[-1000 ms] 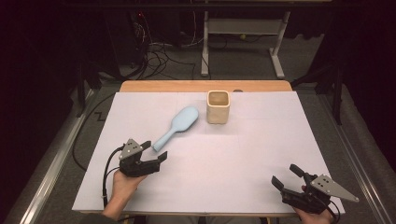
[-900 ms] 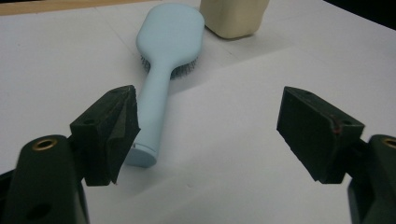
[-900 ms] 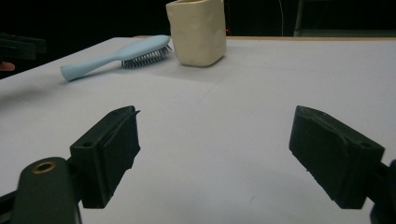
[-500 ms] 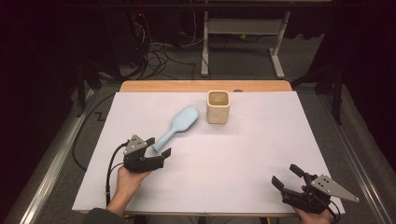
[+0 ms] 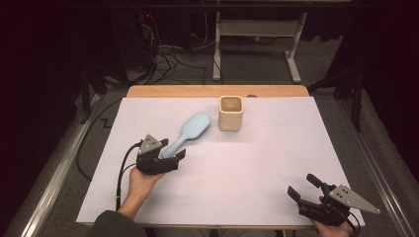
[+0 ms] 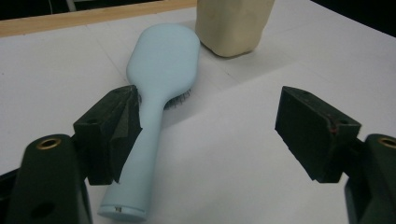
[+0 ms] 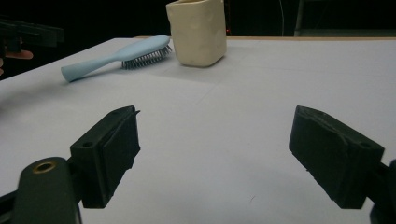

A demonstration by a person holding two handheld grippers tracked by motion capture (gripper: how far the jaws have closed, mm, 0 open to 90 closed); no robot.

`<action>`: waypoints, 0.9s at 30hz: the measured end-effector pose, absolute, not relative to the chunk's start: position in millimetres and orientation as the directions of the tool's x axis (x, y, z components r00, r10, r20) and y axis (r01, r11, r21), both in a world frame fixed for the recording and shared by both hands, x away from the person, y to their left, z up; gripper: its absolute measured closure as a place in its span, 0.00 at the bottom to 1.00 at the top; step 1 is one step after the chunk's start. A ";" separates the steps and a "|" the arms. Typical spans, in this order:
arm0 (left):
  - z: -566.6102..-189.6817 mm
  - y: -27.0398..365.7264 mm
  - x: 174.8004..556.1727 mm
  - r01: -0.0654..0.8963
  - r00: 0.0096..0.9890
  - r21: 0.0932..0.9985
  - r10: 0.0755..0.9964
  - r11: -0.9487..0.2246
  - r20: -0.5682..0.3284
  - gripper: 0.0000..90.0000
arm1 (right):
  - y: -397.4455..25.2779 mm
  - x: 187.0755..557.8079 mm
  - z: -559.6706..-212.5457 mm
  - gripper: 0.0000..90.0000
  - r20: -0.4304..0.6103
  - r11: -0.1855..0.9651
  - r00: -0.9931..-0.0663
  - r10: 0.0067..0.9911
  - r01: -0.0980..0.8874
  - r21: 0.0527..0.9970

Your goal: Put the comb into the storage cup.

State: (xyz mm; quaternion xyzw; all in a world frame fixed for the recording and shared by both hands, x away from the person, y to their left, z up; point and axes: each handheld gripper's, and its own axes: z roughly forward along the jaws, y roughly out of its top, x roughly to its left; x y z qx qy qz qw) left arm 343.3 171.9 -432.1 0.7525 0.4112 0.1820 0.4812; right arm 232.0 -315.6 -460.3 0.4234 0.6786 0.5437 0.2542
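A light blue hairbrush (image 5: 191, 128) lies bristles down on the white table (image 5: 257, 163), its handle pointing at me. My left gripper (image 5: 175, 159) is open at the handle's end. In the left gripper view the handle (image 6: 140, 154) runs along the inner face of the left jaw, and the right jaw stands well apart over bare table; the left gripper (image 6: 210, 107) holds nothing. A cream cup (image 5: 230, 112) stands upright just right of the brush head. My right gripper (image 5: 300, 184) rests open near the front right edge, and in its own view the right gripper (image 7: 215, 121) has nothing between its jaws.
The cream cup (image 6: 233, 23) stands close behind the brush head (image 6: 163, 56). A wooden strip (image 5: 217, 91) borders the table's far edge. Beyond it are cables and a desk frame (image 5: 257, 54) on the dark floor. White surface stretches between the two grippers.
My left gripper has moved forward and slightly right, bringing its open jaws up to the brush handle's end. The right gripper, brush and cup have stayed put.
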 end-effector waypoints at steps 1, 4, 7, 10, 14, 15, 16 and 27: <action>-431.4 171.3 344.7 0.447 0.596 0.871 0.794 -0.203 -0.121 0.26 | -315.7 232.1 -460.4 0.19 0.115 0.050 -0.513 0.850 0.297 0.954; -429.5 168.5 349.7 0.448 0.596 0.869 0.794 -0.209 -0.116 0.26 | -315.7 231.9 -460.3 0.19 0.115 0.050 -0.513 0.851 0.298 0.953; -427.4 166.4 353.8 0.447 0.595 0.870 0.796 -0.210 -0.113 0.26 | -315.7 231.9 -460.3 0.19 0.115 0.050 -0.513 0.851 0.298 0.953; -426.1 165.1 358.8 0.449 0.590 0.868 0.800 -0.212 -0.110 0.26 | -315.8 232.0 -460.4 0.19 0.116 0.050 -0.514 0.850 0.297 0.954; -424.4 162.6 365.8 0.456 0.584 0.863 0.805 -0.218 -0.105 0.26 | -315.8 232.1 -460.4 0.19 0.116 0.050 -0.515 0.849 0.297 0.954; -424.3 161.8 367.5 0.459 0.583 0.861 0.806 -0.219 -0.106 0.26 | -315.8 232.1 -460.4 0.19 0.117 0.050 -0.515 0.849 0.298 0.953; -424.3 161.2 369.1 0.462 0.579 0.860 0.808 -0.217 -0.107 0.26 | -315.9 232.1 -460.4 0.19 0.116 0.051 -0.513 0.850 0.300 0.953; -421.9 155.4 387.0 0.507 0.559 0.830 0.822 -0.232 -0.112 0.28 | -316.0 232.0 -460.5 0.19 0.113 0.055 -0.513 0.851 0.301 0.952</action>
